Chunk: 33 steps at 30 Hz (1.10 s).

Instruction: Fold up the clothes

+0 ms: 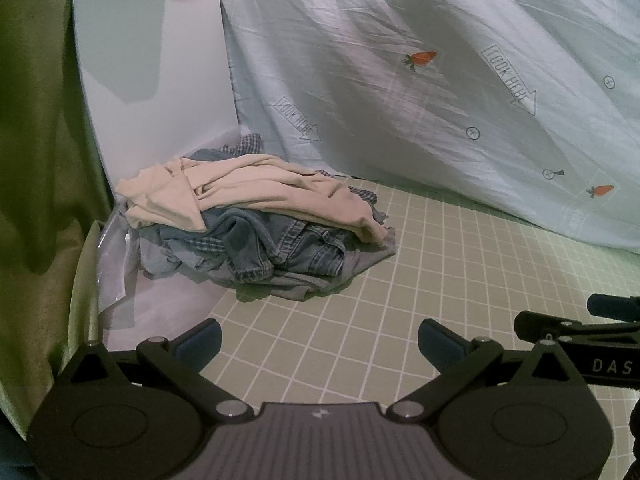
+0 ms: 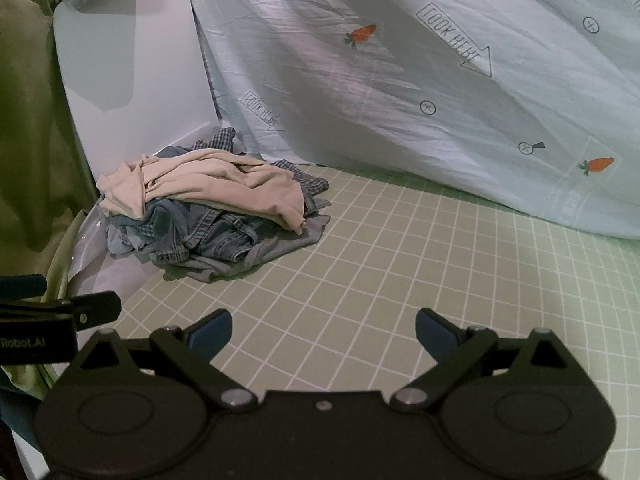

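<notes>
A heap of unfolded clothes (image 1: 256, 224) lies at the far left of the green grid mat (image 1: 420, 280): a beige top (image 1: 248, 188) over blue jeans (image 1: 288, 248), grey cloth and a checked shirt. The same heap (image 2: 212, 220) shows in the right wrist view, with the beige top (image 2: 216, 188) uppermost. My left gripper (image 1: 320, 342) hovers open over bare mat, well short of the heap, nothing between its fingers. My right gripper (image 2: 324, 330) is also open and empty, beside the left one and to its right. Its finger (image 1: 560, 326) shows at the left wrist view's right edge.
A pale blue sheet (image 1: 440, 80) printed with carrots and arrows hangs down behind the mat. A white panel (image 1: 152, 60) stands upright behind the heap. Green fabric (image 1: 36, 140) drapes along the left, and a clear plastic bag (image 1: 116, 264) lies by the heap's left side.
</notes>
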Tool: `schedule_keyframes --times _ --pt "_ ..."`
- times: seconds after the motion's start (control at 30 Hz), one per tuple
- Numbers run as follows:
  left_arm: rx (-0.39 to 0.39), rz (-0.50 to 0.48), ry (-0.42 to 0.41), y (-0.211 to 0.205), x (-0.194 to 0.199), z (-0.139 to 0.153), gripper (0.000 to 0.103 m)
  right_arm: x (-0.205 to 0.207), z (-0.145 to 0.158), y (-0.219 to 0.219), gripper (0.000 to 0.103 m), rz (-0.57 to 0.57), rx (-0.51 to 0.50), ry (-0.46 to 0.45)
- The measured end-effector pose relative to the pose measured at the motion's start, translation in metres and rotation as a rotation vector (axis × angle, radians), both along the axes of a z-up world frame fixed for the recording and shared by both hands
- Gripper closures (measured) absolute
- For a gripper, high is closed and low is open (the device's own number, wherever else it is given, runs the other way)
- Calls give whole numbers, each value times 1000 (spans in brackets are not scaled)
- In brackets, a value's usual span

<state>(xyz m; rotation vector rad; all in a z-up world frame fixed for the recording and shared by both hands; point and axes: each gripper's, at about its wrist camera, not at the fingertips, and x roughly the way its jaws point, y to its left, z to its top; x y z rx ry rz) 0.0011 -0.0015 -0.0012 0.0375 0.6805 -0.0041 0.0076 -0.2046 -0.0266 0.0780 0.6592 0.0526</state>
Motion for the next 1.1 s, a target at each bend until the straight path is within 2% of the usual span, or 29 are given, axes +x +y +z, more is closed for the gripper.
schedule_keyframes --times 1.1 --pt "-17 -6 17 3 9 -4 0 7 -2 6 4 17 -6 24"
